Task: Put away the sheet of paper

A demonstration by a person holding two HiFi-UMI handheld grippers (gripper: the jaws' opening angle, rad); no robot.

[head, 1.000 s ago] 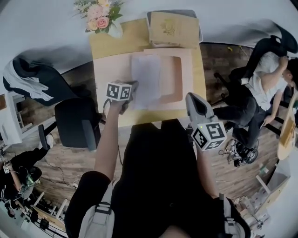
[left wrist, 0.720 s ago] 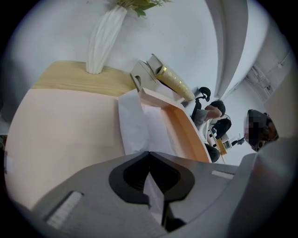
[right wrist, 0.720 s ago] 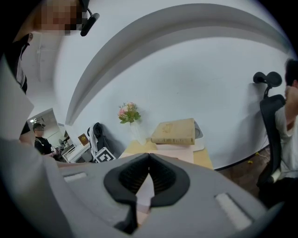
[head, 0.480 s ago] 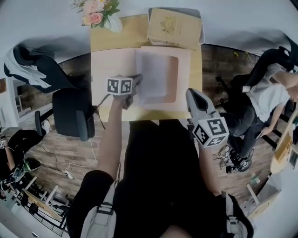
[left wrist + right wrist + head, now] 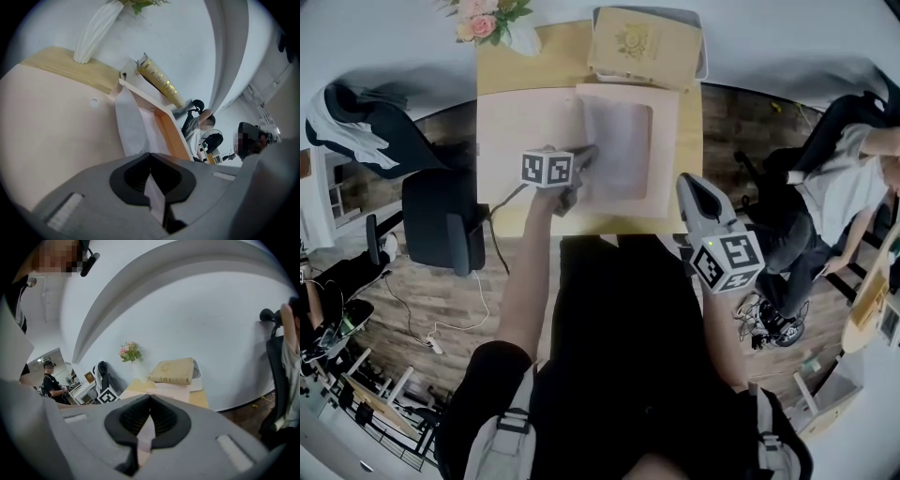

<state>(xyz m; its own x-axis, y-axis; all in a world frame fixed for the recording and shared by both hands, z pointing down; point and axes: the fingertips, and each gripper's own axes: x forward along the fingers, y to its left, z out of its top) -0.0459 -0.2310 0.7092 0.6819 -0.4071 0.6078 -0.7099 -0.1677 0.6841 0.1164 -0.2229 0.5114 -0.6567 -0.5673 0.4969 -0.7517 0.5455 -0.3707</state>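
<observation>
A white sheet of paper (image 5: pixel 619 150) lies over the right half of an open pink folder (image 5: pixel 525 131) on the wooden desk. My left gripper (image 5: pixel 581 167) is at the sheet's near left corner, shut on its edge. In the left gripper view the sheet (image 5: pixel 129 124) runs from between the closed jaws of the left gripper (image 5: pixel 150 154) up against the folder's raised orange-lined side (image 5: pixel 171 131). My right gripper (image 5: pixel 692 192) hovers off the desk's front right corner. In its own view the right gripper (image 5: pixel 150 397) is shut with nothing in it.
A tan book (image 5: pixel 642 45) lies on a white tray (image 5: pixel 701 58) at the desk's far edge. A vase of flowers (image 5: pixel 492 19) stands at the far left corner. A black office chair (image 5: pixel 441 220) is left of the desk, and a seated person (image 5: pixel 848 178) is to the right.
My left gripper has moved right and away from me with the sheet, which now covers more of the folder's right half. The right gripper has stayed roughly where it was.
</observation>
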